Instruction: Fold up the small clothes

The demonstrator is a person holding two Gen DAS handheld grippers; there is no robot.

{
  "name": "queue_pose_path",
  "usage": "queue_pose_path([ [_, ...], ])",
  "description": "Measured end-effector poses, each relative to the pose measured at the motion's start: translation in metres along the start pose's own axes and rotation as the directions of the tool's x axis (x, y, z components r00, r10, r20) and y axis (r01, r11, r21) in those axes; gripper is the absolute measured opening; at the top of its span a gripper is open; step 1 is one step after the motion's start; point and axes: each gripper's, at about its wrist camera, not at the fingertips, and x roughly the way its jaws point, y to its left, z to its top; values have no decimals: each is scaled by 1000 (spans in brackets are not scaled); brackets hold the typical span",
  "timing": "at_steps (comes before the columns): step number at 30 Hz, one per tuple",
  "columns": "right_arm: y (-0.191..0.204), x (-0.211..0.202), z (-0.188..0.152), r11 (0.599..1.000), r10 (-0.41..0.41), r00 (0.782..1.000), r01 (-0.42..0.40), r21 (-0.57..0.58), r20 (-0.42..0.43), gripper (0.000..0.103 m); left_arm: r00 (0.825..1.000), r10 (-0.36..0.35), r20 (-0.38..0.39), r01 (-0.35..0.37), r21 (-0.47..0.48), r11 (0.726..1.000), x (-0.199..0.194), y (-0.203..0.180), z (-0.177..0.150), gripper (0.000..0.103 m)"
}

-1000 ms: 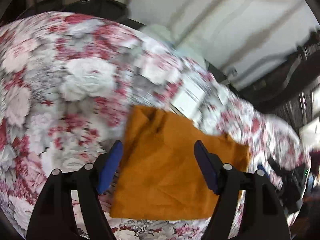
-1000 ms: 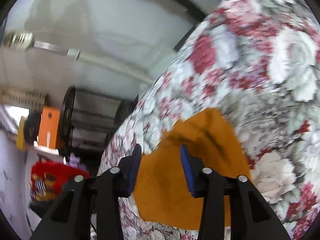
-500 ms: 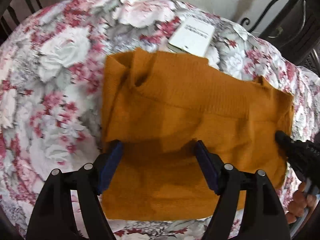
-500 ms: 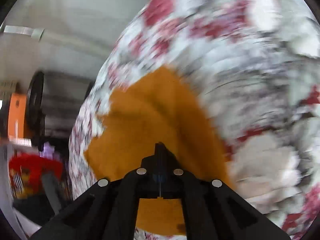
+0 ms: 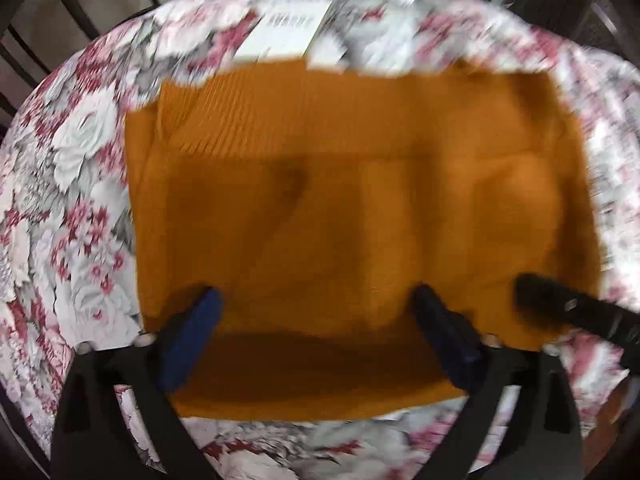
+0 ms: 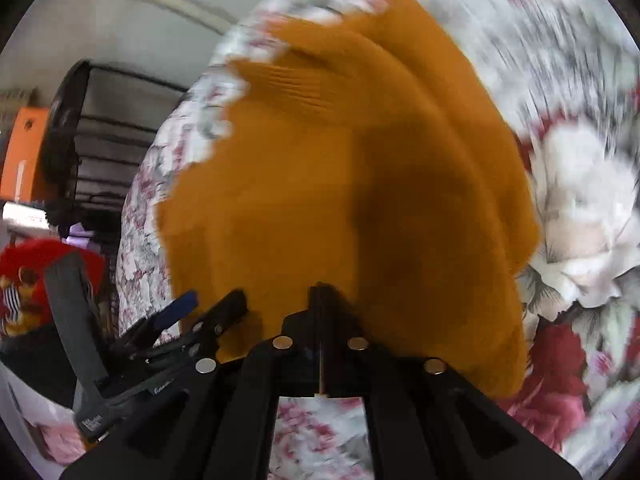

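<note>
Now orange knit garment (image 5: 344, 200) flat on floral worktop (image 5: 80, 184), left tool (image 5: 316, 332) spread apart over it, right tool (image 6: 320, 300) pinched together at garment's near edge

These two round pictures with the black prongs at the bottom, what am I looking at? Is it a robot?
No robot: a person holds a two-finger claw in each hand, each with a wide-angle camera looking along its fingers. One picture is from the left claw, with blue-padded fingers spread open above an orange knitted garment. The other is from the right claw, fingers closed together at the garment's near edge; whether it pinches the cloth, I cannot tell. The garment lies on a round table covered with a floral cloth. A white card or booklet lies behind it. Both pictures are blurred.
</note>
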Motion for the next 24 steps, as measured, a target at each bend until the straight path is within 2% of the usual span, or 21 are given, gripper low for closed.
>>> queue_pose_path([
  [2, -13, 1, 1, 995, 55, 998, -54, 79, -7, 0, 1000, 3, 5, -3, -5, 1000, -2, 0, 1, 99],
  [3, -12, -2, 1, 995, 55, 998, -55, 83, -2, 0, 1000, 1, 7, -1, -9, 1000, -4, 0, 3, 99],
  [5, -1, -14, 1, 999, 20, 999, -21, 29, 34, 6, 999, -35, 38, 36, -37, 999, -19, 8, 6, 97],
  [7, 10, -24, 4, 1000, 20, 997, -19, -7, 74, 6, 994, -74, 81, 79, -62, 995, -34, 18, 11, 97],
  [9, 11, -32, 15, 999, 50, 993, -49, -15, 110, 6, 993, -37, 116, 47, -86, 995, -43, 31, 20, 97],
  [11, 13, -36, 26, 998, 53, 988, -49, -28, 146, 6, 994, -17, 112, 31, -128, 991, -40, 46, 25, 97],
  [14, 5, -33, 42, 997, 79, 982, -76, -21, 170, 7, 998, -12, 61, 24, -210, 977, -21, 83, 22, 97],
  [16, -14, -35, 48, 998, 44, 982, -50, 27, 185, 3, 998, 54, 12, -49, -237, 970, -4, 99, 27, 98],
  [17, -26, -36, 50, 997, 35, 981, -47, 59, 192, 1, 999, 54, 3, -52, -250, 967, 0, 103, 26, 99],
  [19, -35, -35, 50, 991, 51, 980, -74, 111, 194, 0, 1000, 1, -19, -7, -307, 952, 6, 115, 26, 99],
  [20, -36, -38, 50, 989, 56, 979, -82, 126, 198, 3, 1000, -4, -20, -3, -315, 949, 5, 117, 26, 98],
  [22, -23, -50, 47, 995, 39, 975, -58, 80, 217, 6, 1000, 13, 17, -8, -295, 955, -11, 119, 23, 96],
  [24, -7, -56, 40, 998, 51, 976, -57, 23, 214, 6, 997, -16, 77, 35, -256, 966, -34, 118, 20, 96],
])
